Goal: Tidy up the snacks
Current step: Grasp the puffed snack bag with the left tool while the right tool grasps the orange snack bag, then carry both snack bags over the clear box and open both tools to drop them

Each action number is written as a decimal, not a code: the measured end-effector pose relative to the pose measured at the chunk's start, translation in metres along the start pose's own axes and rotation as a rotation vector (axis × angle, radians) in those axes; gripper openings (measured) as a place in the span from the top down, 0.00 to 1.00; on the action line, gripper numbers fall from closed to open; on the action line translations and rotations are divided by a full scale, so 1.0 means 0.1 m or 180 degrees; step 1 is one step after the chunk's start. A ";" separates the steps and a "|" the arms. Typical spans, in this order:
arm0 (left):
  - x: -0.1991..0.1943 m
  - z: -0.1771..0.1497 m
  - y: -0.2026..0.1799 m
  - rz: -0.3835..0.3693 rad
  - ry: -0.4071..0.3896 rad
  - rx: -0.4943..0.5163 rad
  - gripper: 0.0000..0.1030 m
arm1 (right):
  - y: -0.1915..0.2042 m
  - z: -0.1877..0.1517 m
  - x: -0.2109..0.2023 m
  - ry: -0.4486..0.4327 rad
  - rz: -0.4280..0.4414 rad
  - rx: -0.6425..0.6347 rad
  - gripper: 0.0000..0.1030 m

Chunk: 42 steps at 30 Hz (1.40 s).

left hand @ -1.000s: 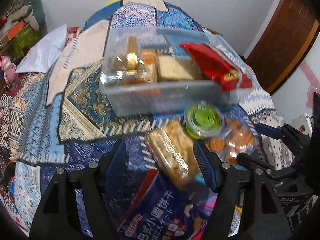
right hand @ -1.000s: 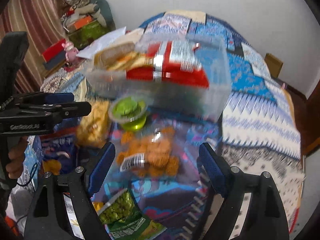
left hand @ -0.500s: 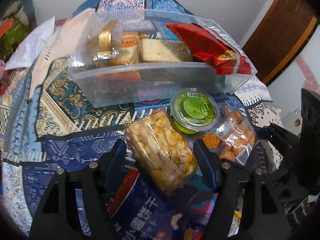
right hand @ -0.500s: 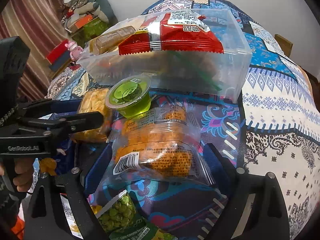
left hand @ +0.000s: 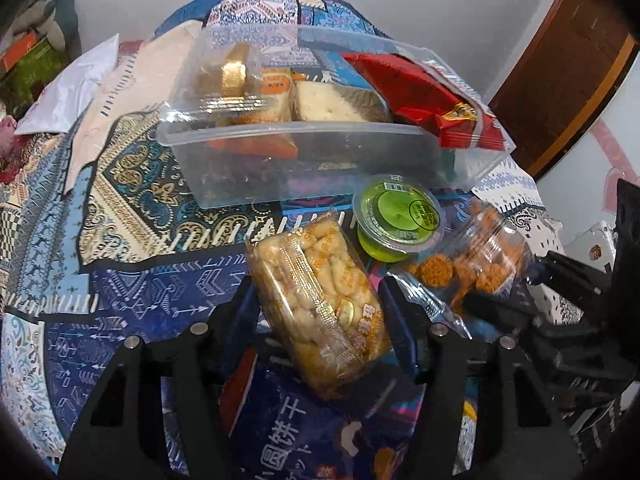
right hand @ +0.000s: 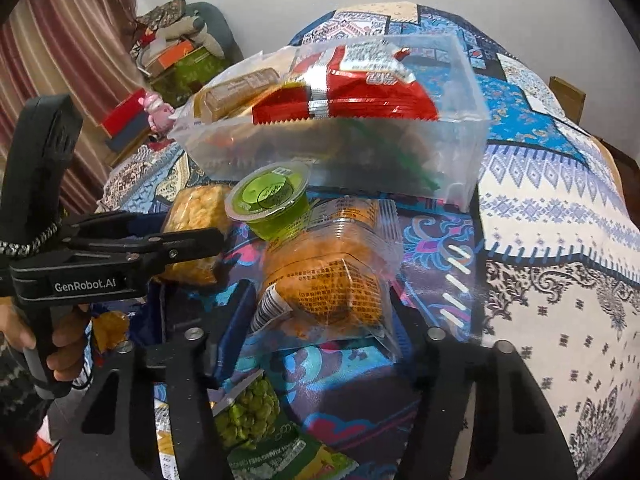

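Two grippers, jaws just narrowed: left (left hand: 318,300) around biscuit pack (left hand: 320,304), right (right hand: 322,304) around orange-snack bag (right hand: 328,280).

Your left wrist: close, angled down, facing clear bin (left hand: 320,152) | Your right wrist: likewise, from the right | Shared: bin, green jelly cup (right hand: 270,196)

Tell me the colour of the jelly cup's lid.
Bright green; the jelly cup shows best in the left wrist view.

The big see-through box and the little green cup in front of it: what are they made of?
The big see-through box looks like thin glossy clear plastic: the snacks show through its walls. The little green cup seems clear plastic holding green jelly, sealed with a printed peel-off film, probably plastic or foil.
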<state>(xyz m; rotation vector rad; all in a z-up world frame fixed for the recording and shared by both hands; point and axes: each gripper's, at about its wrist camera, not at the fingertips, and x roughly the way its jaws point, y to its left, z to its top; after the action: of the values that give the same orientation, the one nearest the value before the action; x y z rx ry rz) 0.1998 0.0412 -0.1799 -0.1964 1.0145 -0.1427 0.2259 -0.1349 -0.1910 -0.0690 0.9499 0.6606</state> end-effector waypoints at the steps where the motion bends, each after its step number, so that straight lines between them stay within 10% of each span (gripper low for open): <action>1: -0.04 0.00 0.01 -0.0001 -0.0021 0.0003 0.42 | 0.00 0.01 -0.02 -0.0012 -0.0003 -0.0002 0.49; 22: -0.85 0.59 -0.21 -0.0072 -0.0783 0.0088 0.42 | -0.05 0.51 -0.86 -0.0832 -0.0145 0.0013 0.54; 42: -0.12 1.26 -0.21 0.0050 -0.0627 0.0181 0.42 | -0.43 1.24 -0.38 -0.0913 -0.0943 -0.0014 0.54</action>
<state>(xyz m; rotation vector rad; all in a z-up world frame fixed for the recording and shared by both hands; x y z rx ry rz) 0.3004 0.0356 -0.1010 -0.1475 0.8150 -0.1352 0.3248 -0.1463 -0.0981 -0.1134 0.6448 0.3854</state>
